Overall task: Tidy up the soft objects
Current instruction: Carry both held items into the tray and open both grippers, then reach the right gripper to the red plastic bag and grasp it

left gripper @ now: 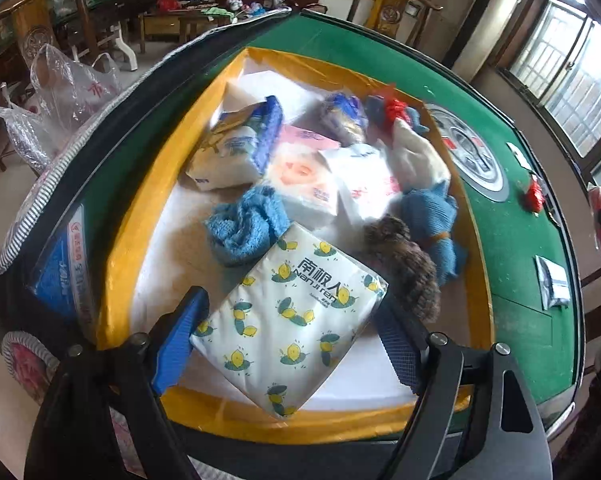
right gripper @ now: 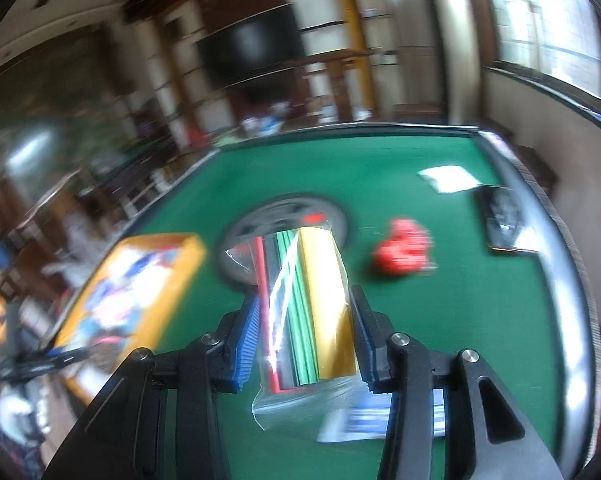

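My left gripper (left gripper: 288, 320) is shut on a white tissue pack with lemon print (left gripper: 296, 320) and holds it over the near end of the yellow-rimmed box (left gripper: 124, 240). In the box lie several tissue packs (left gripper: 236, 148), a blue towel (left gripper: 244, 224), a brown furry item (left gripper: 408, 260) and blue knitted cloth (left gripper: 432, 216). My right gripper (right gripper: 304, 320) is shut on a clear bag of coloured foam sheets (right gripper: 312, 300) above the green table (right gripper: 420, 312). The box (right gripper: 140, 272) shows blurred to its left.
A red bundle (right gripper: 404, 248) lies on the green felt right of the round centre panel (right gripper: 260, 220). Papers and a dark packet (right gripper: 500, 216) lie near the table's right edge. Plastic bags (left gripper: 60, 96) sit left of the table.
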`<move>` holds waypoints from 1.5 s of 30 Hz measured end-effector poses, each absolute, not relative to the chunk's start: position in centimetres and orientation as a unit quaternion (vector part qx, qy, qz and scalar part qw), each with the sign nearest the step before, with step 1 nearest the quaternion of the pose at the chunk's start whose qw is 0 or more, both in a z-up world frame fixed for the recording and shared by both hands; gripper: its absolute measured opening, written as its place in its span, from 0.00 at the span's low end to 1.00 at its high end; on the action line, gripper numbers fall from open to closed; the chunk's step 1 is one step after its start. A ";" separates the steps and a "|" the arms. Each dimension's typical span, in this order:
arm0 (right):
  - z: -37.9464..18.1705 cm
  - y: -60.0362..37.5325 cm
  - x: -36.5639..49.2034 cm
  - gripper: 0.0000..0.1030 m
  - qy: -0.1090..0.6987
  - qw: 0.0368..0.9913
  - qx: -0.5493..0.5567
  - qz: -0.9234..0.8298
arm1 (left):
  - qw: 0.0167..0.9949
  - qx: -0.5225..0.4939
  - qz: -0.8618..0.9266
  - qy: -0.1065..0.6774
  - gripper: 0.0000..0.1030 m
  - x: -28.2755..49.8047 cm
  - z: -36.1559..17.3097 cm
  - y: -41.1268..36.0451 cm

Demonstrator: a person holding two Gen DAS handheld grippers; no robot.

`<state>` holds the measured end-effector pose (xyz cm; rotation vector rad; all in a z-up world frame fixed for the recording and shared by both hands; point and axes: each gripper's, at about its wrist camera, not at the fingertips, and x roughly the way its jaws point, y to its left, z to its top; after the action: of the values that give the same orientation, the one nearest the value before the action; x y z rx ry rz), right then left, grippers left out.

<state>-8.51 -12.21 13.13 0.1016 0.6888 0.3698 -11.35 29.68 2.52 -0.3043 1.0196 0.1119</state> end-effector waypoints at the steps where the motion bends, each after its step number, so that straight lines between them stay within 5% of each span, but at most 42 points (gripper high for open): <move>1: 13.1 -10.8 -8.5 0.37 0.338 0.919 0.045 0.196 | 0.860 -0.143 0.060 0.486 0.81 -11.1 2.4 29.8; 22: 2.6 17.7 -13.2 0.37 0.478 0.738 -0.067 0.472 | 0.887 -0.244 0.089 0.381 0.81 -16.2 6.0 35.2; 34: -0.3 19.8 -11.6 0.36 0.468 0.779 -0.179 0.376 | 0.901 -0.171 0.150 0.370 0.81 -16.7 5.5 34.9; 45: 1.9 18.5 -13.4 0.59 0.430 0.794 -0.167 0.397 | 0.900 -0.139 0.165 0.378 0.81 -16.7 5.7 33.5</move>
<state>-13.39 18.52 1.94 -0.3590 0.9240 0.8530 -16.65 33.49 5.71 -0.2885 0.7816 0.3423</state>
